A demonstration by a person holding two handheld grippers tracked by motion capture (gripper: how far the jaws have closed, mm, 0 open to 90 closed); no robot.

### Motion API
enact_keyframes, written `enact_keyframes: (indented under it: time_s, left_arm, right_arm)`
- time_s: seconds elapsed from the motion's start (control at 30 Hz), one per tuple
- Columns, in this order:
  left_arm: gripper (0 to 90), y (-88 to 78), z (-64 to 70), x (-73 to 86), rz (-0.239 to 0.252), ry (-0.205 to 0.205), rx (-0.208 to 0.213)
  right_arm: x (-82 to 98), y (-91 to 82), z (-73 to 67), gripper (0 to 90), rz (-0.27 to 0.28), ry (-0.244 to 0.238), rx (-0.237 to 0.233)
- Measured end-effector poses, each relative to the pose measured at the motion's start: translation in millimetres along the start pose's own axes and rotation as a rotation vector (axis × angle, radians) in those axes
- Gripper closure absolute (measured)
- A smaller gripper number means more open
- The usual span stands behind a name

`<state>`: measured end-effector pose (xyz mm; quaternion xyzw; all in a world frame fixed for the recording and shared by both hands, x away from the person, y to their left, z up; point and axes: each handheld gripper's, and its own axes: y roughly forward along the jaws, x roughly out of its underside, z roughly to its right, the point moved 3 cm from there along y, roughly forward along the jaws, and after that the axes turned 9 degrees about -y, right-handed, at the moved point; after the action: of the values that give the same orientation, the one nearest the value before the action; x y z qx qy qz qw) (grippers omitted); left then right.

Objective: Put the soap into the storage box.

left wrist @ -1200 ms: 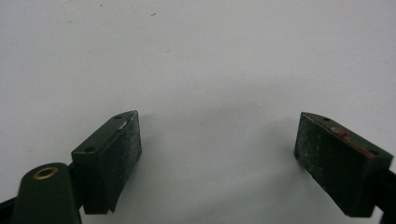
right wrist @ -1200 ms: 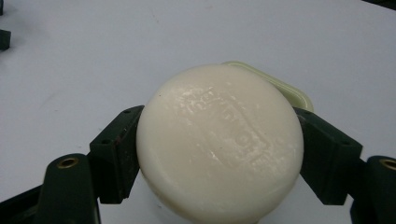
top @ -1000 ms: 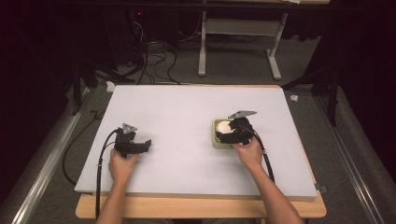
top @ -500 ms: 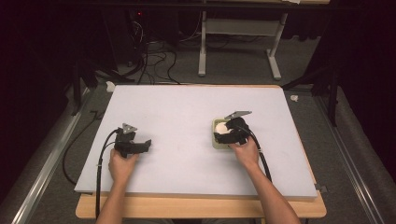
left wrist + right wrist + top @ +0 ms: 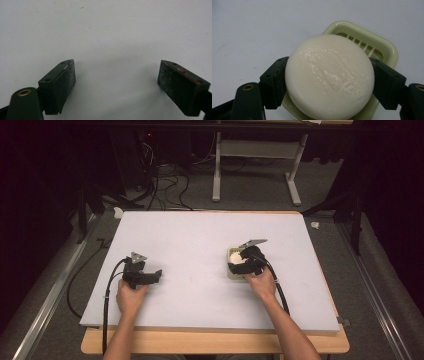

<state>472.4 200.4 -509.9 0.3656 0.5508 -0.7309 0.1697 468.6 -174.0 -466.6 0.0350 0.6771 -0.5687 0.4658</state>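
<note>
1. From above, on the high view, my left gripper (image 5: 141, 276) sits at the near left of the white table (image 5: 200, 240), held in my left hand (image 5: 130, 296), with its black cable (image 5: 106, 295) looping off the near edge. My right gripper (image 5: 246, 263) is at the right of the middle, held in my right hand (image 5: 262, 282), and it rests over a pale green soap dish (image 5: 231, 254) with something whitish between its jaws. A grey three-cornered plate (image 5: 253, 242) sticks up on its far side. The two grippers are well apart. Beyond the far edge of the table I see a tangle of cables (image 5: 160, 185) on the floor and the legs of a grey stand (image 5: 255, 170).

2. Along my left gripper (image 5: 116, 81) in the left gripper view, the jaws are spread wide and nothing lies between them. Under and beyond them is the bare white table (image 5: 105, 30), with a soft shadow between the two pads.

3. Along my right gripper (image 5: 329, 82) in the right gripper view, the jaws press on both sides of a round white bar of soap (image 5: 329, 75), one pad against each edge. The soap is over the soap dish (image 5: 384, 47), whose slotted bottom and raised rim show past its far side. I cannot tell whether the soap touches the dish or is lifted just off it. The dish stands on the white table (image 5: 257, 32).
</note>
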Motion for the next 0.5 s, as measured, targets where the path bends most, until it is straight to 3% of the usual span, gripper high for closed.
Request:
enact_keyframes:
  time_s: [0.5]
  left_arm:
    - [15.3, 0.0, 0.0, 0.0, 0.0, 0.0, 0.0]
  right_arm:
    - [0.1, 0.3, 0.1, 24.5, 0.001, -0.005, 0.001]
